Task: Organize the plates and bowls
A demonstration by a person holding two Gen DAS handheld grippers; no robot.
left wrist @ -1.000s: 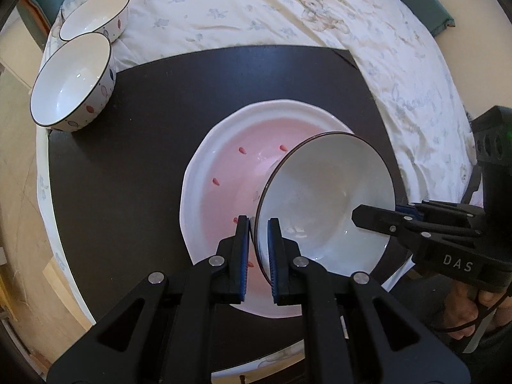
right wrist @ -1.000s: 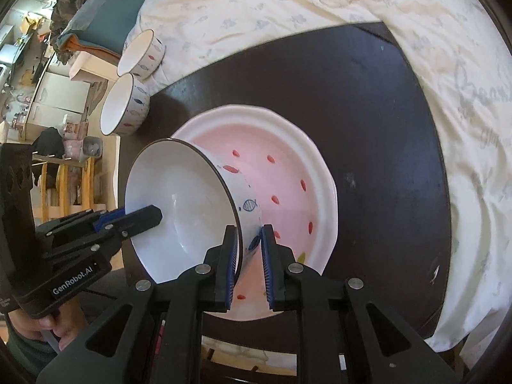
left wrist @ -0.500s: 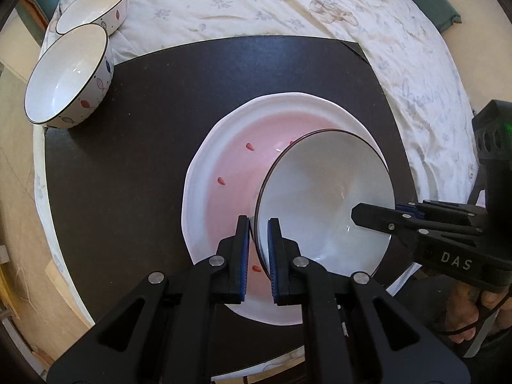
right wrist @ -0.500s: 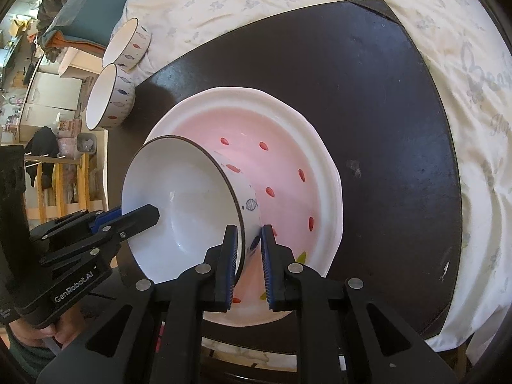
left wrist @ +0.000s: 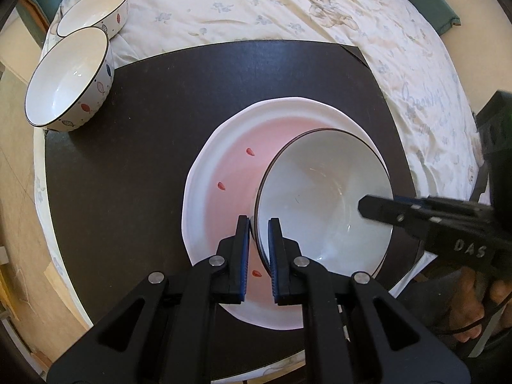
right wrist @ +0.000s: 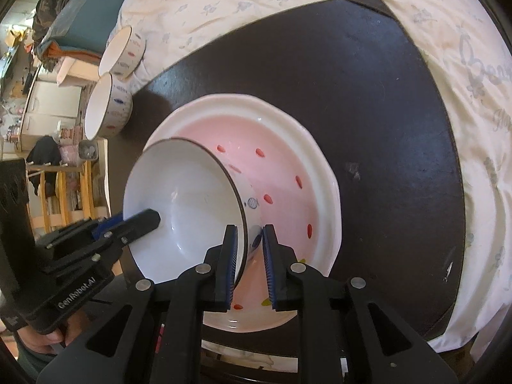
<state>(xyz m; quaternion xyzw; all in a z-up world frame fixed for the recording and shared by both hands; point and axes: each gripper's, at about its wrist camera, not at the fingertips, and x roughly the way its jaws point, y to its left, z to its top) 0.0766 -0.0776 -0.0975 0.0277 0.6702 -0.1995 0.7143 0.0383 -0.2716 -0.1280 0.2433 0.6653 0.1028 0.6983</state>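
The glazed, probably slippery and breakable bowl is being pinched by its rim on both sides by the left gripper and right gripper, over the pink plate.

The bowl and plate looked like glossy glazed ceramic. The mat was dark and matt, over soft printed cloth. The gripper's fingers were matt black plastic.

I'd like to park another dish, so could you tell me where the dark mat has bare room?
Free: the dark mat between the two small bowls and the pink plate, and its far-right stretch. Crowded: the plate, under the gripped bowl.
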